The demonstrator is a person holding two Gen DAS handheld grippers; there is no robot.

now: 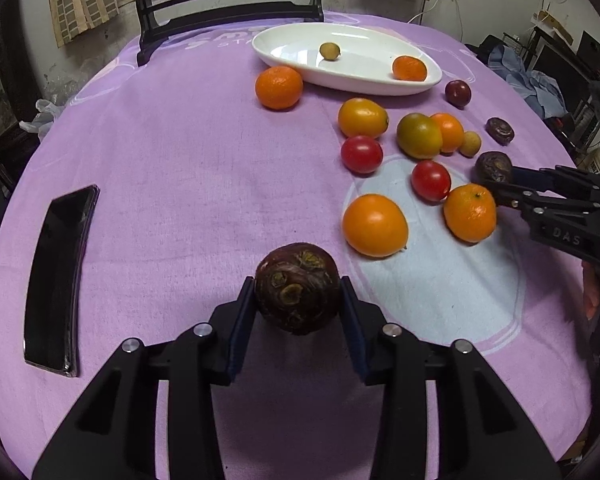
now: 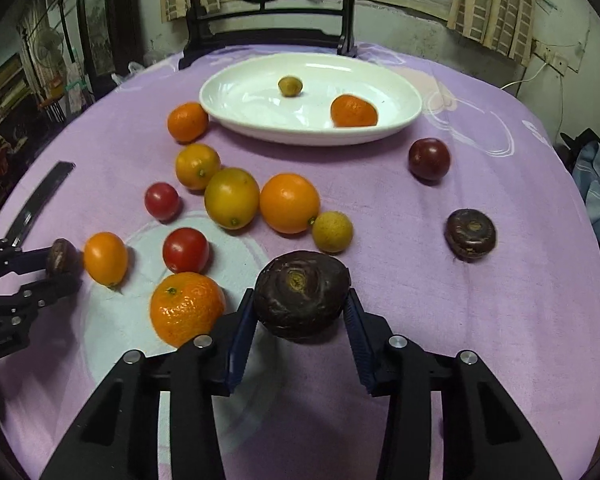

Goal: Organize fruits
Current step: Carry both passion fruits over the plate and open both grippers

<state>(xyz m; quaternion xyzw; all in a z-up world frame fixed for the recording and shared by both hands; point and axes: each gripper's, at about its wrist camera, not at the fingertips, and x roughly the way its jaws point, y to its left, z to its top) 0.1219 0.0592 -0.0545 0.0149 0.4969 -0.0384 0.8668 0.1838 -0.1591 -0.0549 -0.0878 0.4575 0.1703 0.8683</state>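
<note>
My left gripper (image 1: 298, 286) is shut on a dark brown water chestnut (image 1: 298, 300) just above the purple cloth, left of the fruit pile. My right gripper (image 2: 300, 296) is shut on a second dark chestnut (image 2: 300, 280); the left wrist view shows that grip at the right edge, beside a tangerine (image 1: 470, 212). Loose tangerines, red tomatoes (image 2: 185, 250), a dark plum (image 2: 429, 159) and another chestnut (image 2: 470, 233) lie on the cloth. The white oval plate (image 2: 240, 100) at the back holds a small yellow-brown fruit (image 2: 290, 86) and one tangerine (image 2: 354, 111).
A black phone (image 1: 56, 280) lies on the cloth at the left. A dark wooden chair (image 1: 228, 12) stands behind the plate at the table's far edge. Clothes and clutter sit beyond the right edge of the table (image 1: 160, 168).
</note>
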